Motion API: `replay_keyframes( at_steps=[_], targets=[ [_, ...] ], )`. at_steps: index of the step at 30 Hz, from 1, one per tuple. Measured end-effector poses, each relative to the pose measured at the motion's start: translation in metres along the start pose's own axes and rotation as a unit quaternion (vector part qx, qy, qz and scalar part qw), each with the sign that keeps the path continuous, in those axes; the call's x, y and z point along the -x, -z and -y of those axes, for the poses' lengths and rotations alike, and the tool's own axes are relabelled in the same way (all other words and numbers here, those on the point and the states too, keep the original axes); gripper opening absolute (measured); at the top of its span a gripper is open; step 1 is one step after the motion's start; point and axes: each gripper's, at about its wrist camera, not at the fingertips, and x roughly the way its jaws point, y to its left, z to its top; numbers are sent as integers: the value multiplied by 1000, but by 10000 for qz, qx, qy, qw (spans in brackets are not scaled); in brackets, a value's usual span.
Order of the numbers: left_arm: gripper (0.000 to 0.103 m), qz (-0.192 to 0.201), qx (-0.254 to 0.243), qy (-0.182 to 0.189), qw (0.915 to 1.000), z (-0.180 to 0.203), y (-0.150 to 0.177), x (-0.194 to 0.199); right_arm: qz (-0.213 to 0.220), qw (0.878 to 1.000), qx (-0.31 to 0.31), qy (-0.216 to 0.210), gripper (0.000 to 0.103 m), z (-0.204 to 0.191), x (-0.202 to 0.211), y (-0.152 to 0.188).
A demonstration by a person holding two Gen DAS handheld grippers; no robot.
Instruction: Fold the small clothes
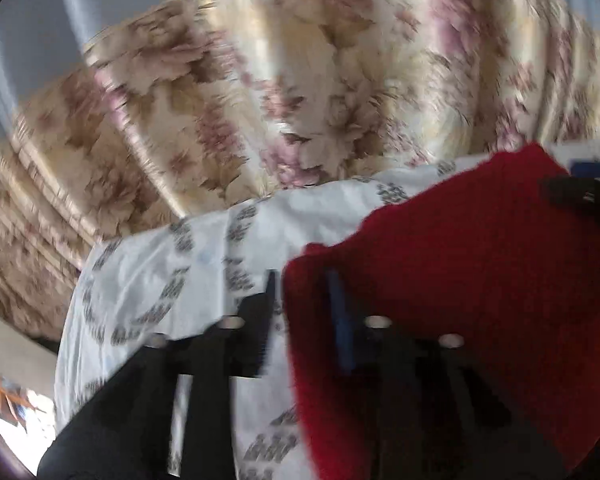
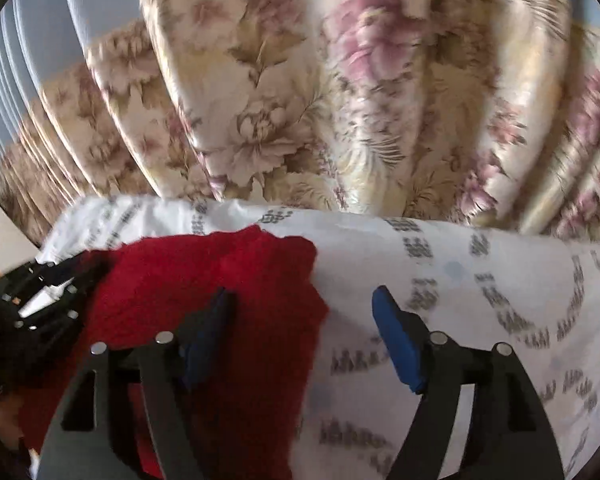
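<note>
A red knitted garment (image 1: 460,260) lies on a white sheet with a grey pattern (image 1: 160,272). In the left wrist view my left gripper (image 1: 302,280) straddles the garment's left edge: one blue pad is over the red fabric, the other finger over the sheet, with a gap between them. In the right wrist view the right gripper (image 2: 300,292) stands wide open over the right edge of the red garment (image 2: 204,264). Its left pad is above the red fabric and its right pad above the white sheet (image 2: 460,280). Neither gripper presses on the cloth. Both views are blurred.
A floral cream and pink curtain (image 1: 300,100) hangs in folds right behind the sheet's far edge, and fills the background in the right wrist view too (image 2: 300,100). The other gripper shows at the side of each view (image 1: 580,200) (image 2: 48,292).
</note>
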Motion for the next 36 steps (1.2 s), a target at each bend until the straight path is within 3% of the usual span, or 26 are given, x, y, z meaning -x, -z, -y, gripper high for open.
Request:
replay_keyframes(
  at_steps=[1, 5, 10, 15, 16, 17, 18, 19, 20, 21, 24, 26, 28, 30, 31, 32, 33, 34, 36],
  targets=[
    [53, 21, 118, -3, 9999, -6, 1, 8, 80, 10000, -33, 39, 74, 2, 11, 5],
    [69, 261, 626, 106, 9976, -34, 20, 66, 273, 9995, -20, -132, 79, 9, 72, 46],
    [94, 348, 1026, 412, 9933, -25, 63, 119, 244, 9989, 55, -388, 81, -2, 109, 105],
    [100, 241, 1110, 534, 9921, 6, 95, 130, 39, 9991, -143, -390, 79, -12, 98, 139],
    [98, 174, 1065, 517, 9928, 13, 98, 126, 24, 9989, -184, -430, 66, -13, 96, 142],
    [89, 151, 1016, 504, 9934, 17, 100, 121, -7, 9989, -119, -461, 46, -17, 93, 145],
    [47, 43, 913, 466, 9947, 22, 103, 113, -57, 9987, -76, -502, 37, -21, 90, 147],
    [21, -90, 895, 580, 9943, 24, 106, 108, -69, 9987, -37, -512, 30, -25, 89, 149],
    [16, -170, 1027, 773, 9916, 24, 110, 105, -43, 9988, 42, -495, 25, -31, 90, 151],
    [10, -83, 956, 695, 9929, 25, 112, 112, 5, 9988, 101, -469, 24, -36, 93, 152],
    [10, 93, 725, 406, 9965, 29, 117, 129, 55, 9985, 184, -516, 23, -42, 103, 158],
    [11, -166, 803, 424, 9957, 23, 128, 115, -49, 9985, 407, -350, 23, -49, 95, 171],
    [17, -98, 798, 387, 9960, 21, 137, 108, -24, 9982, 557, -241, 25, -52, 92, 179],
    [22, -48, 757, 361, 9965, 22, 136, 109, -12, 9979, 625, -151, 34, -52, 95, 180],
    [32, -34, 798, 369, 9961, 20, 136, 109, -15, 9981, 603, -130, 44, -52, 96, 179],
    [38, -40, 858, 382, 9956, 16, 135, 110, -33, 9985, 533, -150, 66, -48, 100, 177],
    [52, -2, 966, 458, 9943, 8, 133, 113, -32, 9987, 462, -211, 76, -44, 104, 175],
    [70, 32, 1030, 491, 9935, 4, 133, 117, 9, 9987, 372, -351, 82, -39, 110, 173],
    [89, 189, 1177, 449, 9919, -11, 126, 130, 178, 9986, 256, -423, 82, -27, 125, 167]
  ],
)
